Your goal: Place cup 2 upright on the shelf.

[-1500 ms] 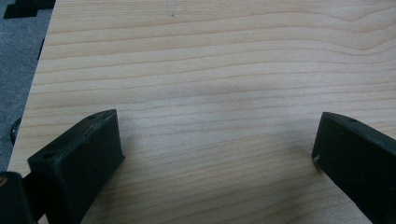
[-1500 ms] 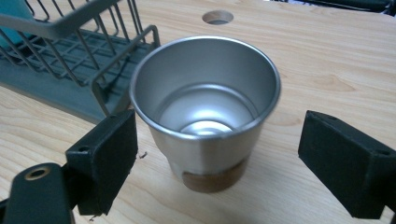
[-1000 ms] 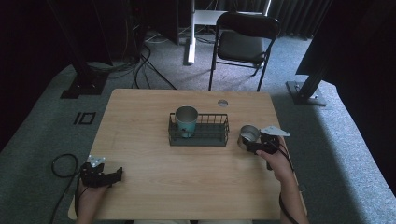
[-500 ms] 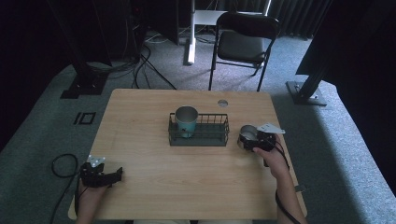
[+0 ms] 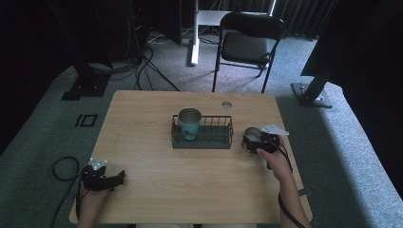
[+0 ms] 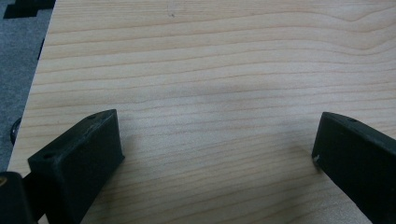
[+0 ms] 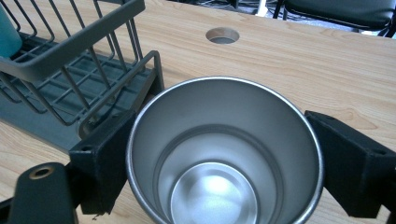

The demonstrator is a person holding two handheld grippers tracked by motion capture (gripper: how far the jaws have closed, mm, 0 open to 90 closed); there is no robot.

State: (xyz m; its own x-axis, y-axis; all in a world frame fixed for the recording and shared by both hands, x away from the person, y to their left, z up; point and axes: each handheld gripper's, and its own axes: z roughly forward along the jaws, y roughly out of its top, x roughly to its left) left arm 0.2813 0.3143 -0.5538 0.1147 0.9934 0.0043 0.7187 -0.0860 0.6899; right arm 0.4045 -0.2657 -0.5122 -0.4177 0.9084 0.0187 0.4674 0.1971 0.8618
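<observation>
Between right tool's (image 7: 224, 163) jaws, steel cup (image 7: 224, 154)

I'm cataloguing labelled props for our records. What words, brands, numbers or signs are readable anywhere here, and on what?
None can be read.
Steel cup in the right gripper: bare metal, no marking shows.
Teal cup in the wire basket: a small pale mark on its side, too small to read.
Left gripper and wooden table: no text.

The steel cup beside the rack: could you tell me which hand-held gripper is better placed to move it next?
Right: the right hand-held gripper has its jaws around the steel cup; the left hand-held gripper is open, far off.
</observation>
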